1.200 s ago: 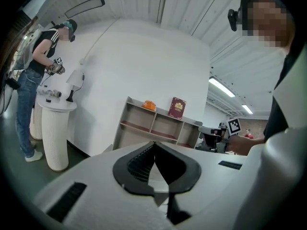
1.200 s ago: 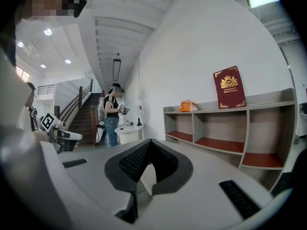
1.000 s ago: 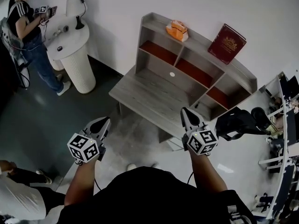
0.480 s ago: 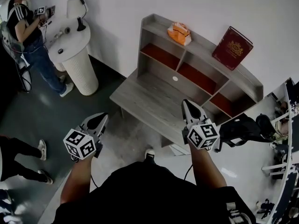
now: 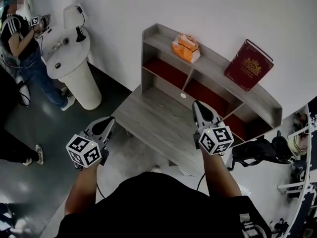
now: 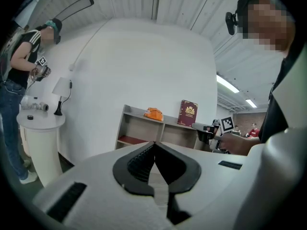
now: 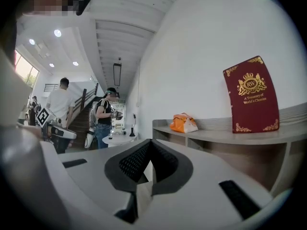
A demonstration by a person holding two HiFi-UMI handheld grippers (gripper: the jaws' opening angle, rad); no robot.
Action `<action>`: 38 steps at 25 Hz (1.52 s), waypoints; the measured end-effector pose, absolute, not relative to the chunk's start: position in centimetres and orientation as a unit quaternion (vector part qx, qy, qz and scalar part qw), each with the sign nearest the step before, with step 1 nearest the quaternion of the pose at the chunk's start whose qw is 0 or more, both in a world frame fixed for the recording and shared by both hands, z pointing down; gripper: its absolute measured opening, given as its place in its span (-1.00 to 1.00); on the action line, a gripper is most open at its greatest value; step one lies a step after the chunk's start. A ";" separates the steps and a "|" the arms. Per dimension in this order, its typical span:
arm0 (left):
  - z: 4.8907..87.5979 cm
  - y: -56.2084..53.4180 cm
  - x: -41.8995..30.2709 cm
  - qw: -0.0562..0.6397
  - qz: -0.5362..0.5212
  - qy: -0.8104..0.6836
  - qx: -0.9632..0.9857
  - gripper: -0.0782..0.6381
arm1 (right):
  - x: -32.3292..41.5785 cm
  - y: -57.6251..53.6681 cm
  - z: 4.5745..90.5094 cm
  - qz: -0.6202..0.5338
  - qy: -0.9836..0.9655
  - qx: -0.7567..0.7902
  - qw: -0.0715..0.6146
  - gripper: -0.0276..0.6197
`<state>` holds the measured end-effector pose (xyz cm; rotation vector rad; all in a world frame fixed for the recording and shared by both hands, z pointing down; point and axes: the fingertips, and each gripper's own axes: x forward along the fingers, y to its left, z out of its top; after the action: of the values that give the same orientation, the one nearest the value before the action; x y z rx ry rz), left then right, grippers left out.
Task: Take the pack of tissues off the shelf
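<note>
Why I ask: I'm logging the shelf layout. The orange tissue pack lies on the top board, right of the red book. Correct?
No: the orange tissue pack lies on the top board left of the red book, not right of it, as the head view shows.

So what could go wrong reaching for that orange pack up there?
The tissue pack looks soft and crumpled, so it may squash or slip. The red book leans on the same top shelf; a stray right gripper might topple it. Its jaws, like the left gripper's, are shut and must open first.
</note>
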<state>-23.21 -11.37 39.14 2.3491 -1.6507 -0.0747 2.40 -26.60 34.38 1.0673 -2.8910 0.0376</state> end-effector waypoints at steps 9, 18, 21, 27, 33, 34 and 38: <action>36.7 -20.3 -20.3 0.110 -0.029 -0.560 0.821 -0.73 | 3.3 -33.1 33.3 -0.002 -0.944 0.329 0.027 -0.89; 35.7 -25.1 -15.6 0.097 -0.013 -0.549 0.830 -0.73 | 4.0 -36.1 32.1 -0.014 -0.956 0.293 0.013 -0.89; 35.3 -25.9 -14.4 0.097 -0.005 -0.540 0.836 -0.74 | 4.1 -36.1 31.9 -0.018 -0.958 0.286 0.018 -0.89; 34.2 -27.8 -13.1 0.087 -0.008 -0.522 0.849 -0.73 | 4.0 -36.4 31.1 -0.025 -0.957 0.287 0.022 -0.89; 33.8 -29.6 -13.2 0.082 -0.019 -0.494 0.865 -0.73 | 4.0 -37.2 30.2 -0.036 -0.949 0.313 0.033 -0.89; 33.7 -29.8 -13.4 0.082 -0.021 -0.490 0.868 -0.73 | 3.8 -37.3 30.1 -0.038 -0.947 0.317 0.037 -0.89; 33.6 -30.7 -14.5 0.081 -0.025 -0.477 0.875 -0.73 | 2.9 -38.0 29.9 -0.053 -0.941 0.331 0.054 -0.89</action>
<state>-14.49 -30.70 33.56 2.6146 -1.4269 -0.0756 2.89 -37.97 29.86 1.0052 -2.8577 -0.1625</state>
